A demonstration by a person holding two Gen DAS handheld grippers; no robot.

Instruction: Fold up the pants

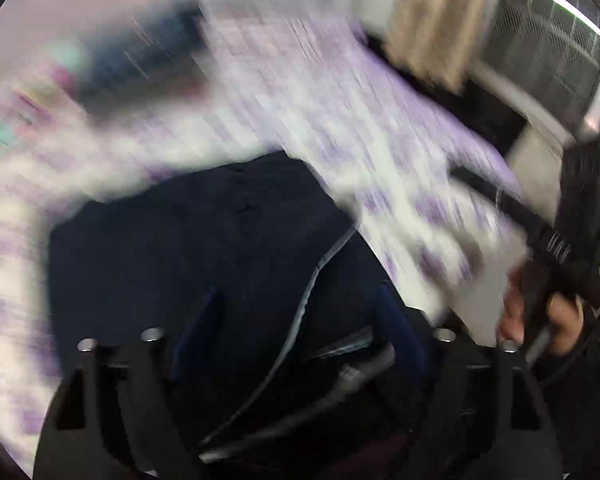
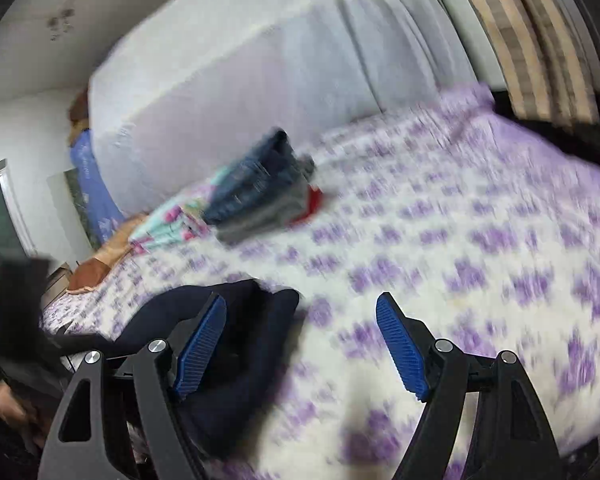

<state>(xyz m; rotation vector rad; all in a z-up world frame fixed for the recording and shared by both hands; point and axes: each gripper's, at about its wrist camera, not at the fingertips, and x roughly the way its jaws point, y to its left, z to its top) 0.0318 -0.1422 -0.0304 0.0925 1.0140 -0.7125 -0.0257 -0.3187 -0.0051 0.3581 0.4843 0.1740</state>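
Left hand-held gripper (image 1: 296,364) hangs spread over the dark pants (image 1: 188,248) bunched on the bed (image 1: 340,120), pinching nothing I can make out. Right hand-held gripper (image 2: 300,344) is spread and empty just beside them. It's all blurry, so a hasty grab might bunch the cloth; no containers anywhere.

Home bedroom: bed (image 2: 440,208) under purple floral bedspread, folded clothes pile (image 2: 260,196), curtain (image 2: 540,40).

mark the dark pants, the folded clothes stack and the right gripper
dark pants (image 1: 188,240): left wrist view, flat middle panel.
folded clothes stack (image 2: 256,196): right wrist view, denim on top.
right gripper (image 2: 300,348): right wrist view, gap between open fingers.
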